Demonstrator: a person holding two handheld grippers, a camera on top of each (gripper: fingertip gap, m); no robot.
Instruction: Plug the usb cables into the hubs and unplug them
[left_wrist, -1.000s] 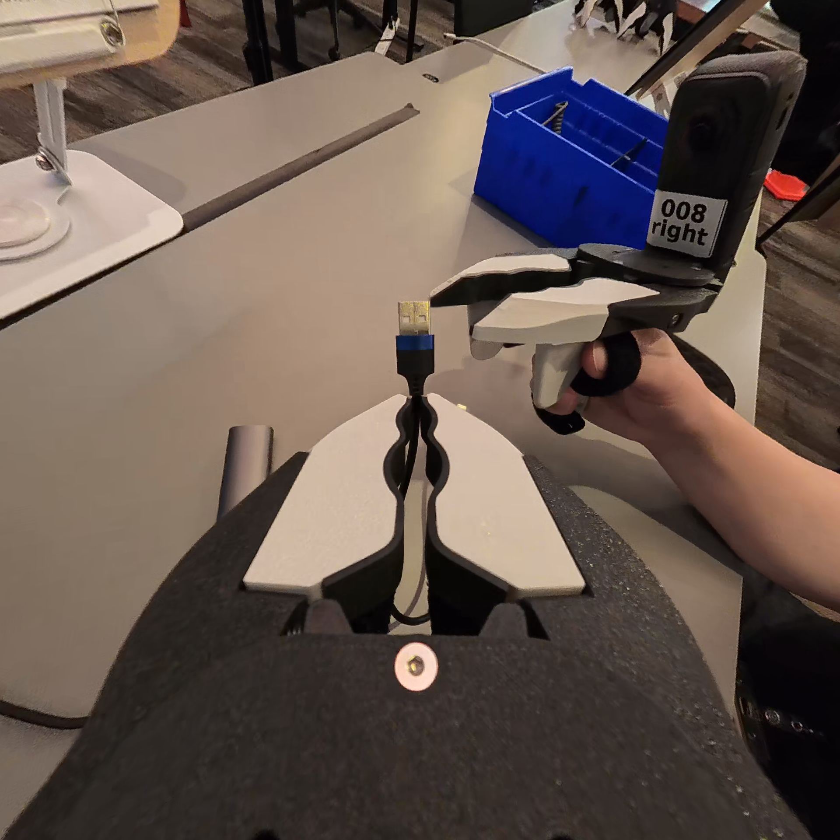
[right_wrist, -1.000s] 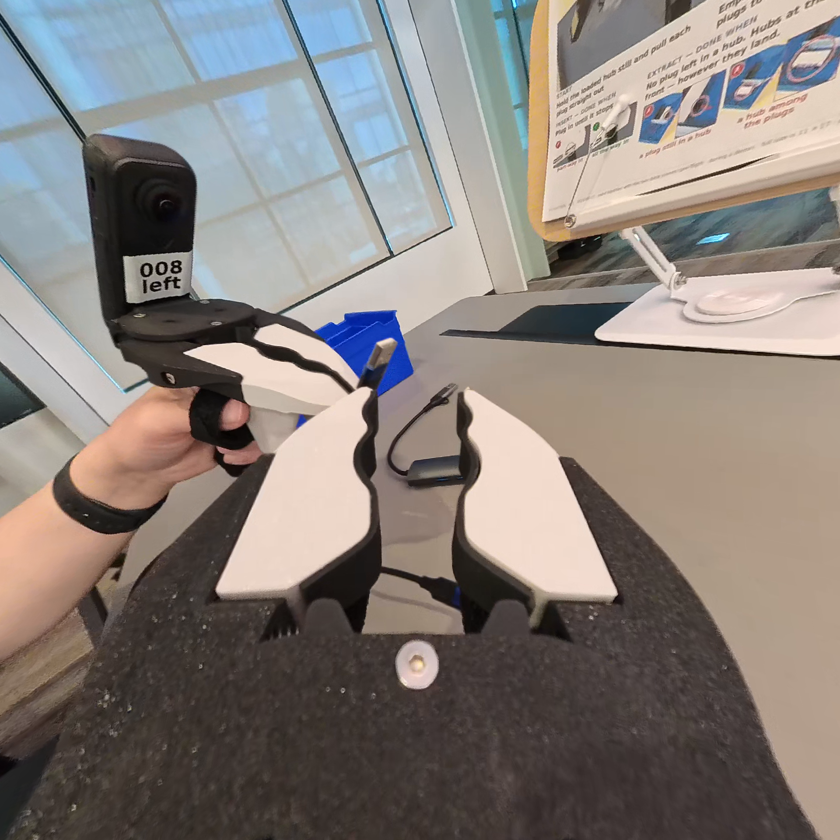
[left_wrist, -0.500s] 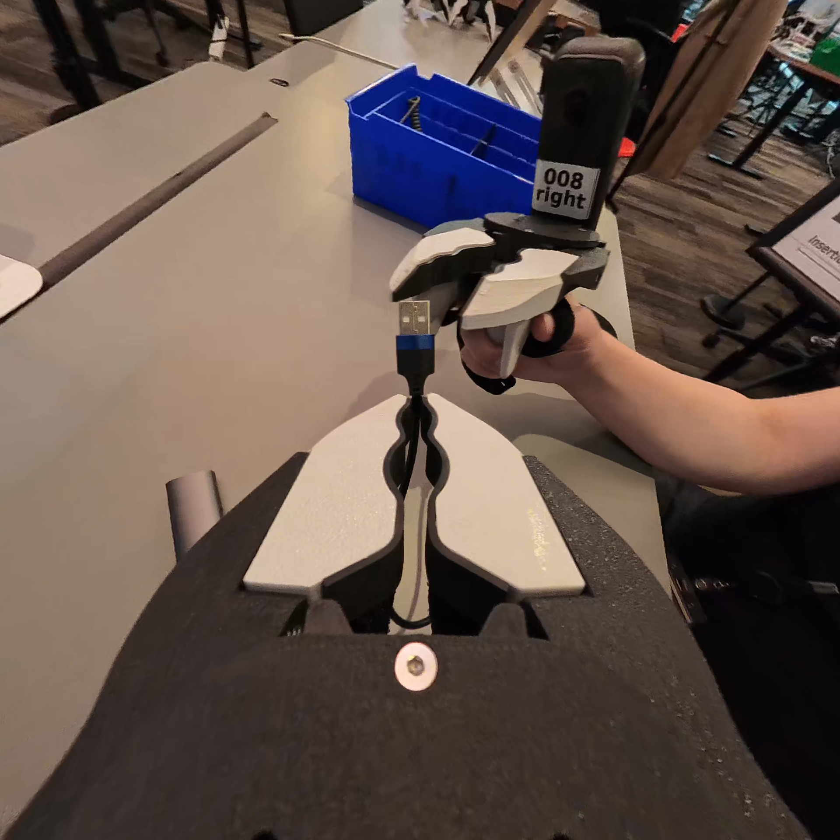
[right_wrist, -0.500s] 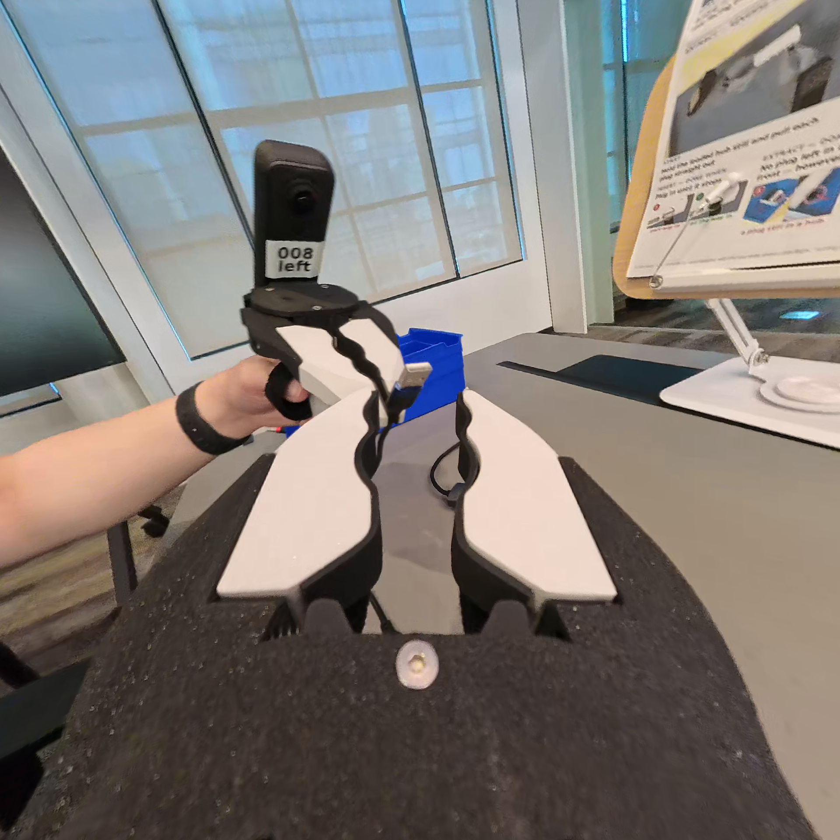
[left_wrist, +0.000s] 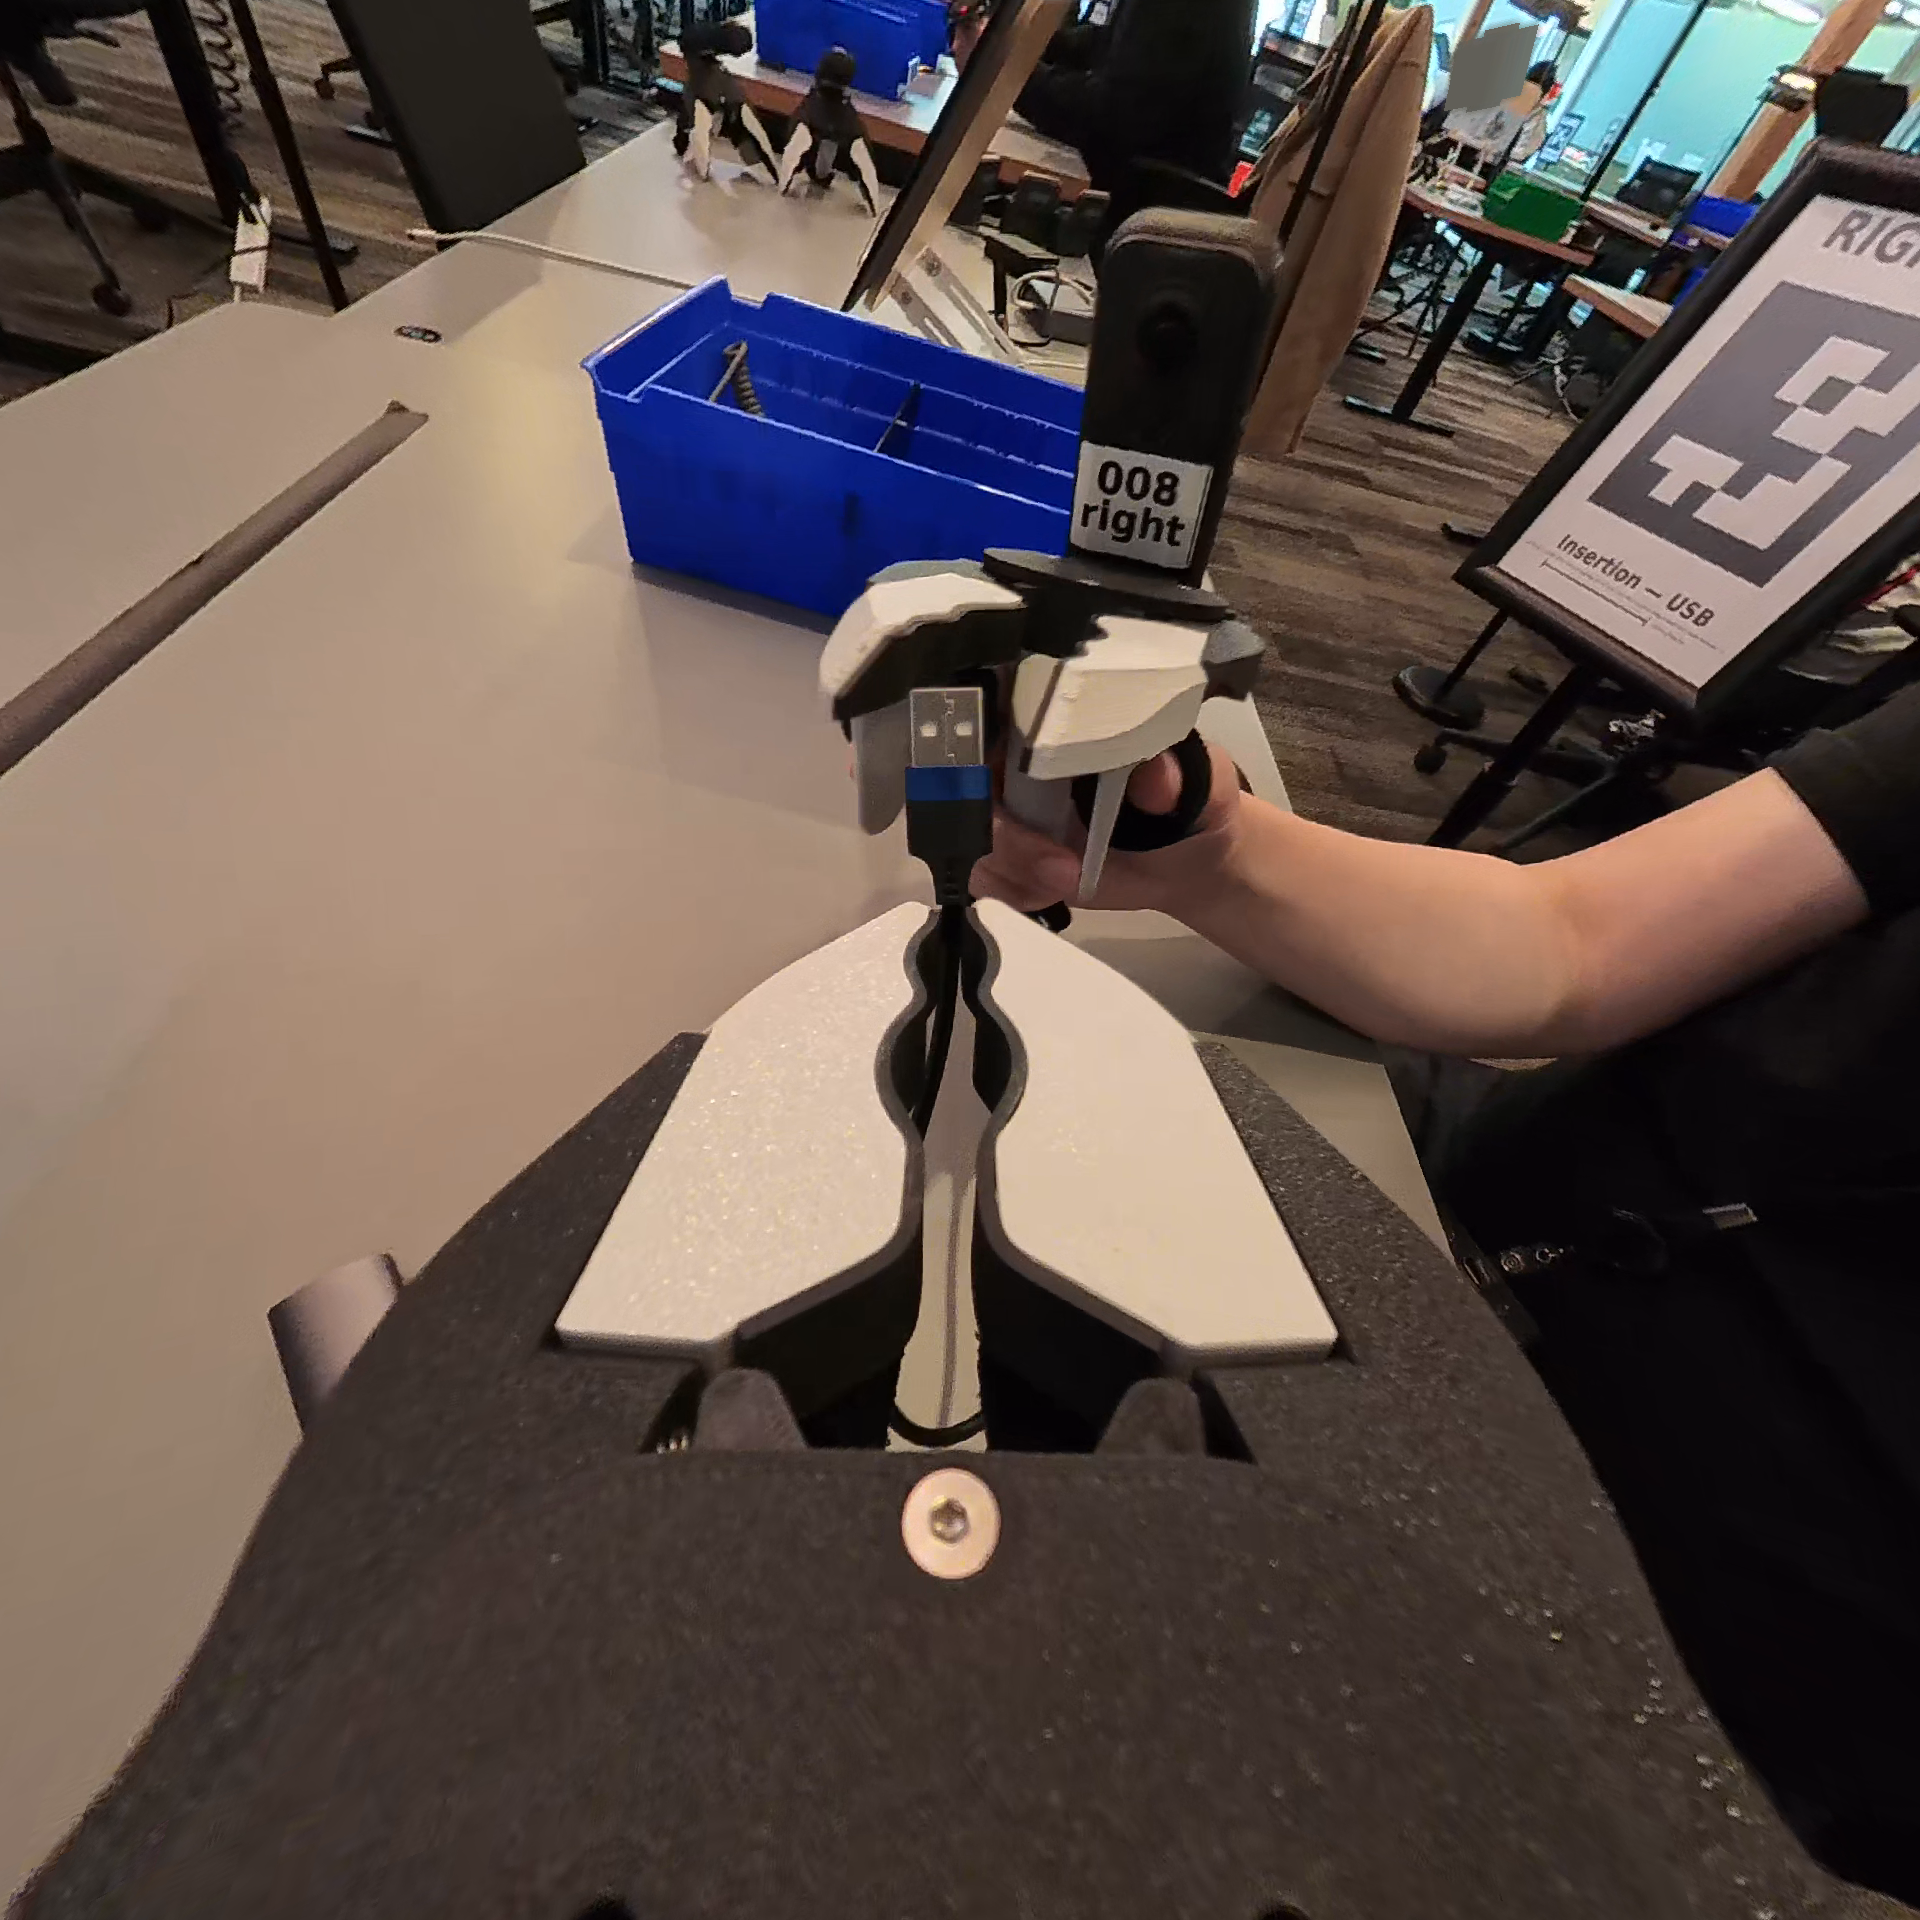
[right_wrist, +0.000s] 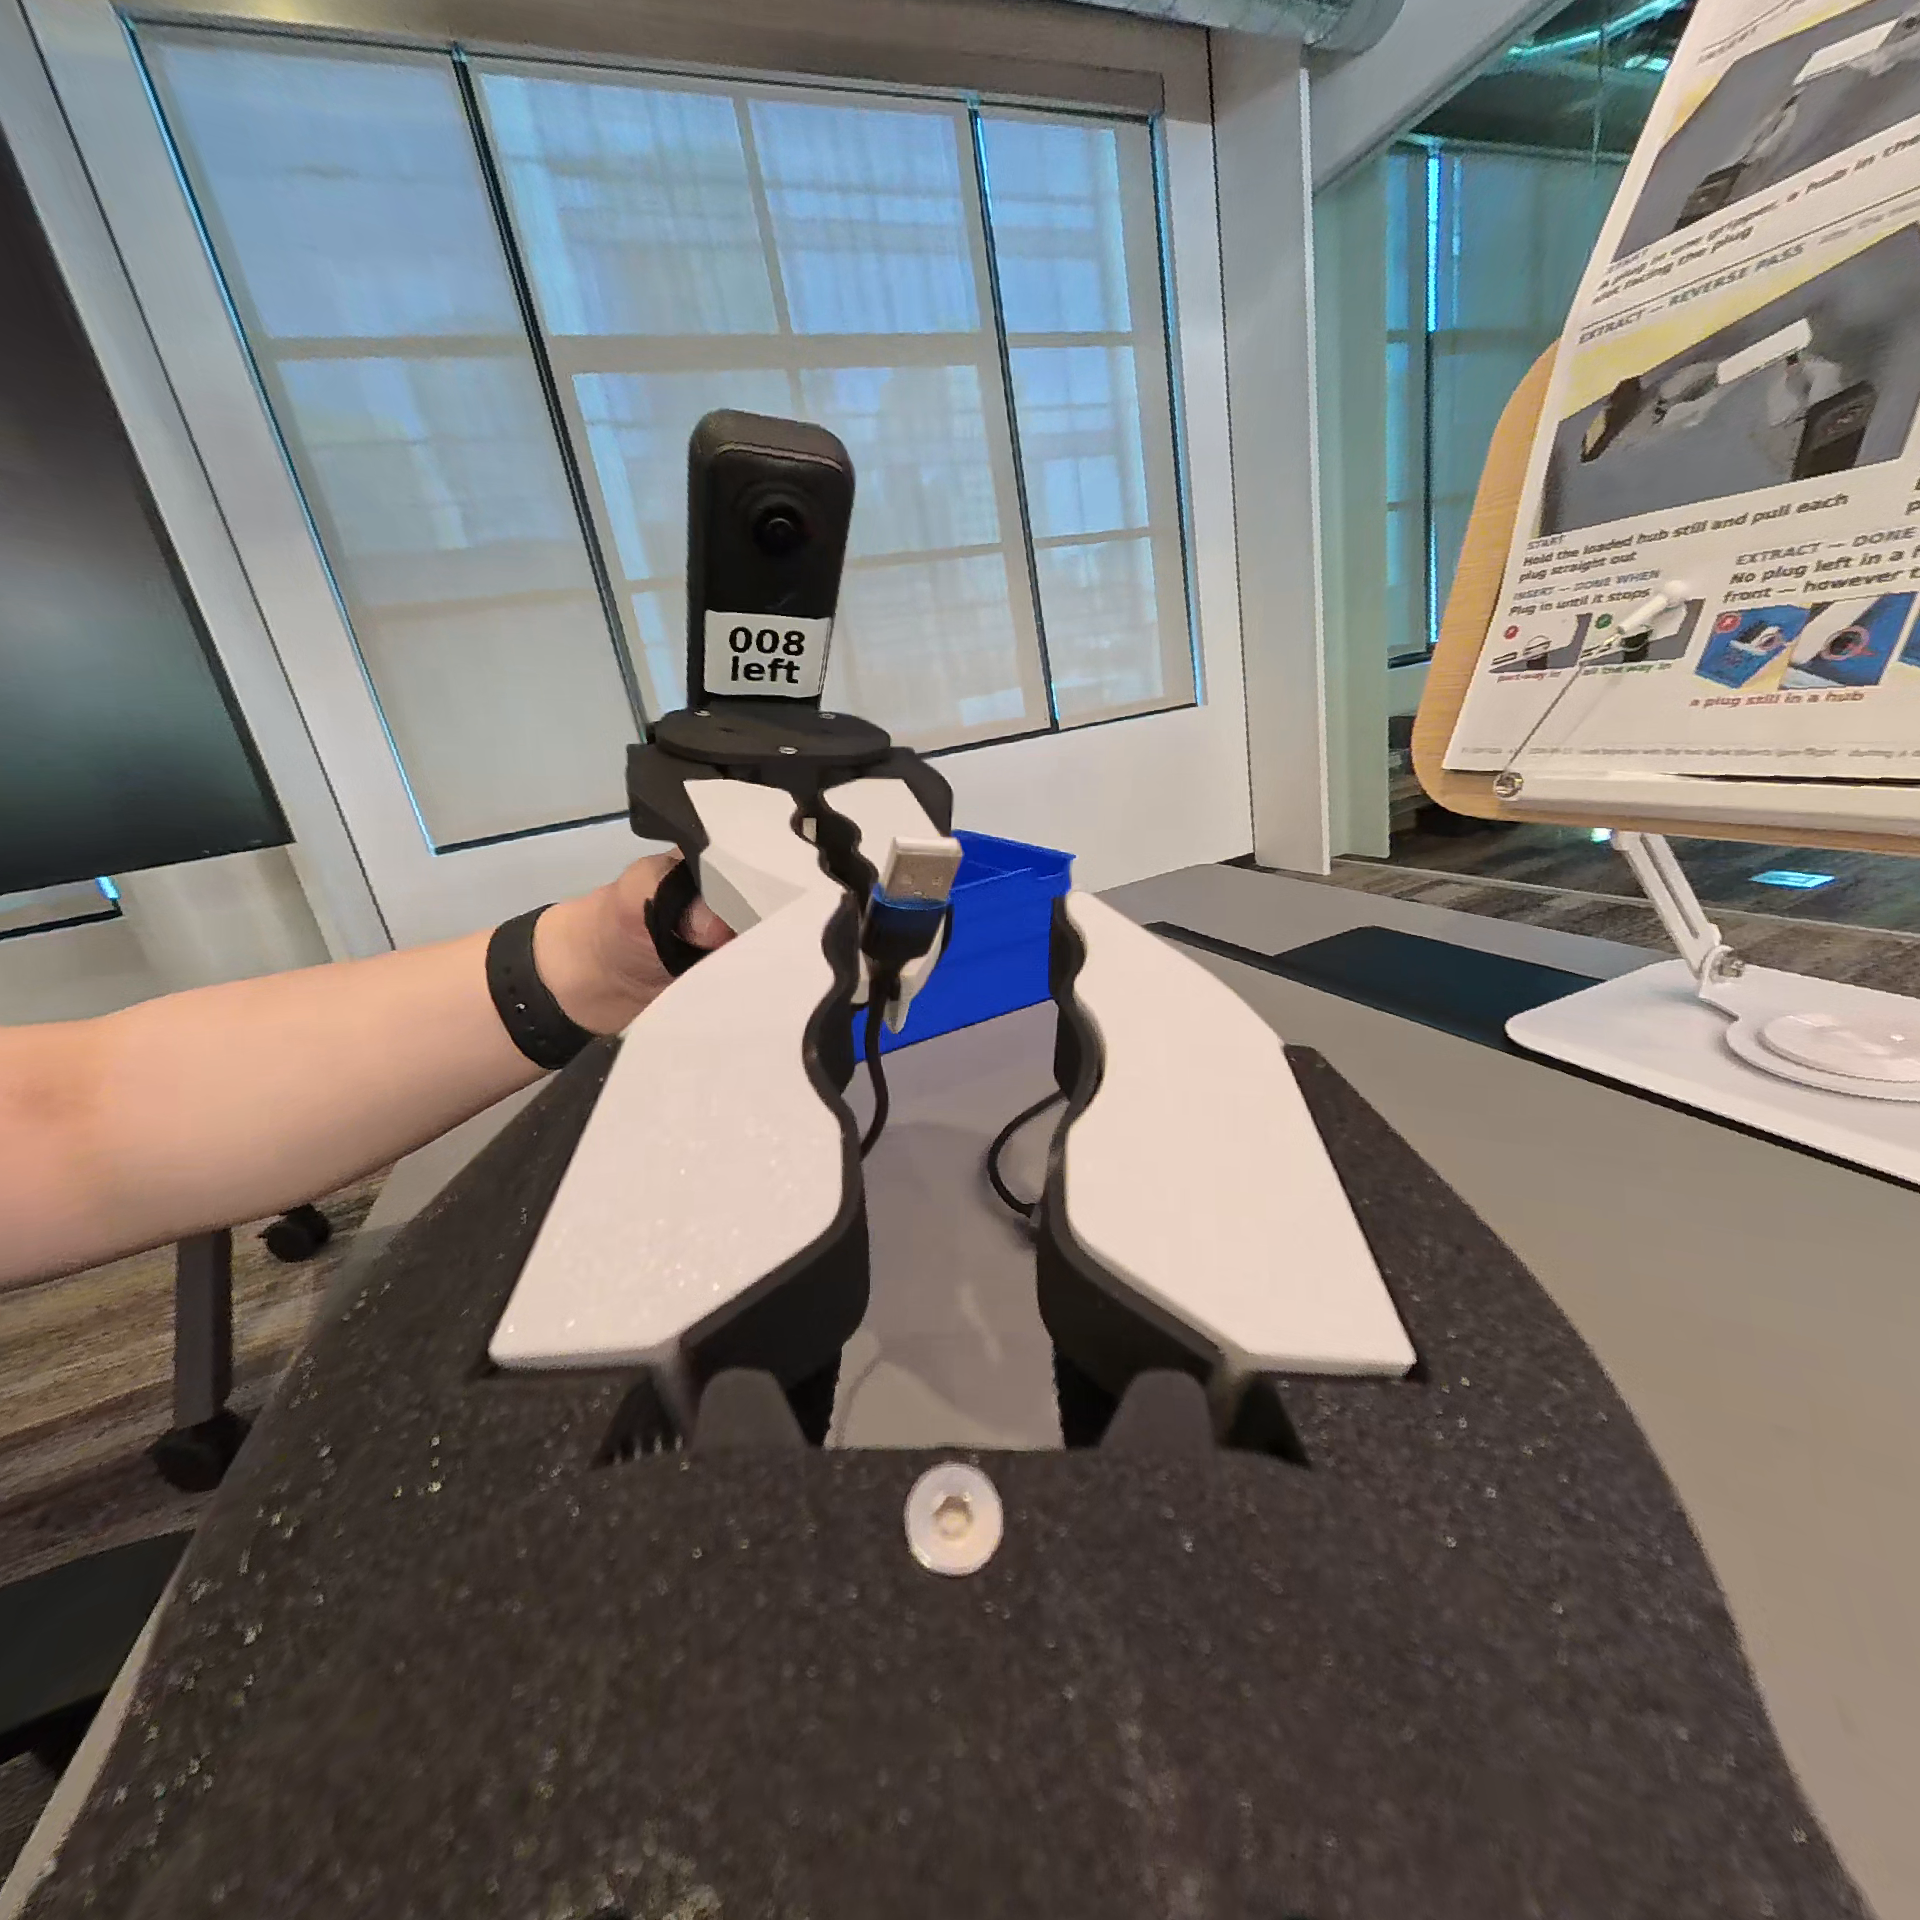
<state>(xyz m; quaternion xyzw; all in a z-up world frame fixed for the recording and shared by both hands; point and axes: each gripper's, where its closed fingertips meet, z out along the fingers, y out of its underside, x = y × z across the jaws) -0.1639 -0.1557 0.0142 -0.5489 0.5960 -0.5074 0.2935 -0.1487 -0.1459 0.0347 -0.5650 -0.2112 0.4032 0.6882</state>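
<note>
My left gripper is shut on a black USB cable just below its plug. The plug, silver with a blue band, stands up above the fingertips over the grey table. My right gripper is open and faces the left one. The plug sits between the right gripper's fingers, near its left finger, and neither pad presses on it. The right gripper also shows in the left wrist view, right behind the plug. A grey hub end shows at the lower left.
A blue bin stands on the table behind the grippers; it also shows in the right wrist view. A white stand base carries an instruction board at the right. A sign on a floor stand stands beyond the table's right edge. Both grippers' tips are close together, under 4 cm apart.
The right gripper has swung round to face the left one, and the plug now sits between its open fingers. The left gripper has kept its hold on the cable.
</note>
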